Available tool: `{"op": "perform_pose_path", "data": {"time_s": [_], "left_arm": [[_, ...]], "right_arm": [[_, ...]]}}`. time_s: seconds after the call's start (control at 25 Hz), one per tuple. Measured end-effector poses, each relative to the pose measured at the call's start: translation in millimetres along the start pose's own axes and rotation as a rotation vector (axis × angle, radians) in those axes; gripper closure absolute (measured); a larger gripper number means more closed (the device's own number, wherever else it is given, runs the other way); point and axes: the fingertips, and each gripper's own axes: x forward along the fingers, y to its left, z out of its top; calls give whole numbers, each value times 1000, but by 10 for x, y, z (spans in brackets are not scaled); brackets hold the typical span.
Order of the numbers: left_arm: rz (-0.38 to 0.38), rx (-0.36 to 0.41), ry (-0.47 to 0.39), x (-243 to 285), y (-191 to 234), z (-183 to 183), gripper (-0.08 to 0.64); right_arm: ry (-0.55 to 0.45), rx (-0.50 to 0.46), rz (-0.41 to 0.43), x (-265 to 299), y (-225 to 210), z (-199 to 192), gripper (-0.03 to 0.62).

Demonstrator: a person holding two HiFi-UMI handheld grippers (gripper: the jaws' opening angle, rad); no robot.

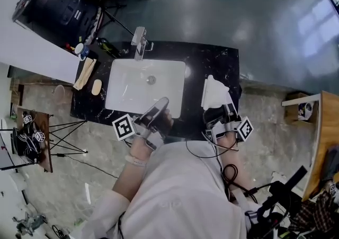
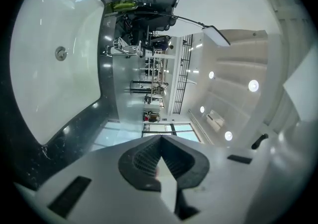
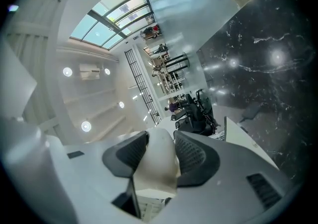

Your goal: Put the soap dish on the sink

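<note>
In the right gripper view only a pale edge of the dish (image 3: 156, 168) showed between the pads, and the rest was cut off behind the gripper body. In the head view its lower end was hidden by the right gripper (image 1: 216, 112), which pinched it. The dish sat right of centre, over the black counter (image 1: 222, 63) just right of the sink (image 1: 132, 89). Its long axis ran up the frame, free end toward the top. The left gripper (image 1: 161, 104), at the sink's lower rim, was pressed together and empty.
</note>
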Motion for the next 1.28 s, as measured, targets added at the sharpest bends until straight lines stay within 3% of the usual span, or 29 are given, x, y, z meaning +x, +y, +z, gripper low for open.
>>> {"op": "perform_pose_path", "data": {"time_s": [0.16, 0.28, 0.64, 0.88, 1.04, 1.28], "left_arm": [[19, 13, -7, 16, 35, 68, 554], [57, 65, -17, 70, 54, 175, 554], [289, 448, 57, 477, 151, 581, 554], [305, 666, 123, 894, 154, 1003, 540], [331, 706, 175, 1118, 379, 1191, 440], [376, 689, 204, 1351, 765, 1483, 417]], "right_arm": [[-3, -28, -10, 79, -32, 67, 402], [-11, -79, -39, 192, -78, 164, 402], [-8, -237, -92, 932, -167, 502, 402], [-4, -279, -133, 1418, -383, 651, 402], [22, -352, -183, 1676, -579, 741, 402], [54, -465, -278, 2016, -930, 865, 402]]}}
